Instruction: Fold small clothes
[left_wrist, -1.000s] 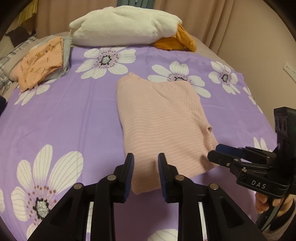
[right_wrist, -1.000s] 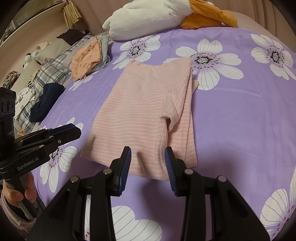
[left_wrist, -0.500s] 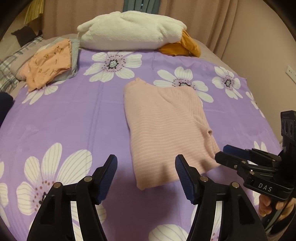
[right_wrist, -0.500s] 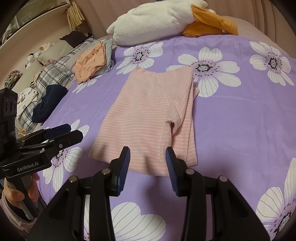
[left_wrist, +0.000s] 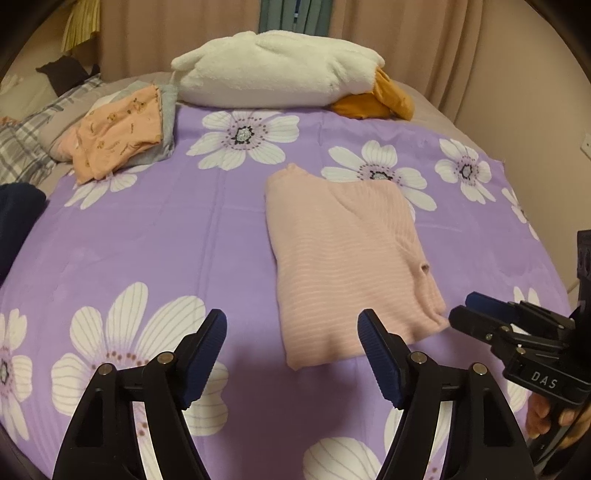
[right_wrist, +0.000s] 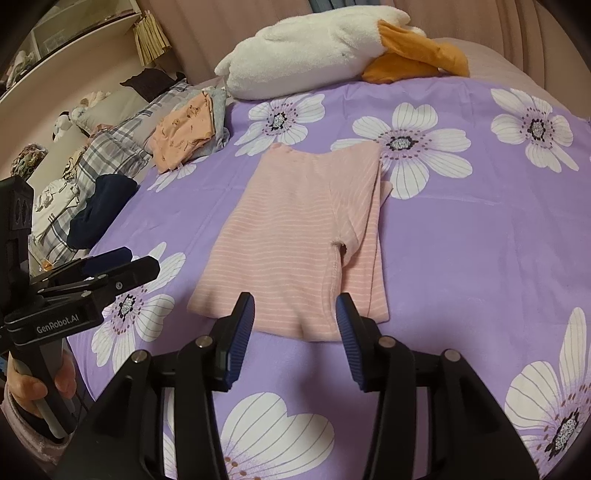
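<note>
A: Two hand-held grippers, both off the cloth. The left hand-held gripper (left_wrist: 291, 350) has its jaws spread wide and hangs above the purple flowered sheet (left_wrist: 147, 236), with the near hem of the pink striped garment (left_wrist: 343, 254) showing between its fingers. The right hand-held gripper (right_wrist: 295, 332) is spread too, less widely, and the hem lies between its pads at about 12 o'clock.

B: Where does the garment lie on the bed?

A: Flat, roughly mid-sheet, already folded lengthwise, one half lying over the other. In the right wrist view a seam and a small gap (right_wrist: 340, 249) show where the layers meet, and the under layer pokes out at 3 o'clock.

B: What could go wrong?

A: I'd judge the next move is a pinch at the near hem to fold it toward the white plush pillow (left_wrist: 277, 70). A shallow pinch could catch only the top layer, so the halves slide apart. Jaws set too low might grab the sheet as well and drag it. If the two sides lift unevenly, the fold comes out crooked.

B: Anything nearby in the way?

A: No. The orange folded clothes (left_wrist: 118, 129) sit well apart, at 10 o'clock.
</note>
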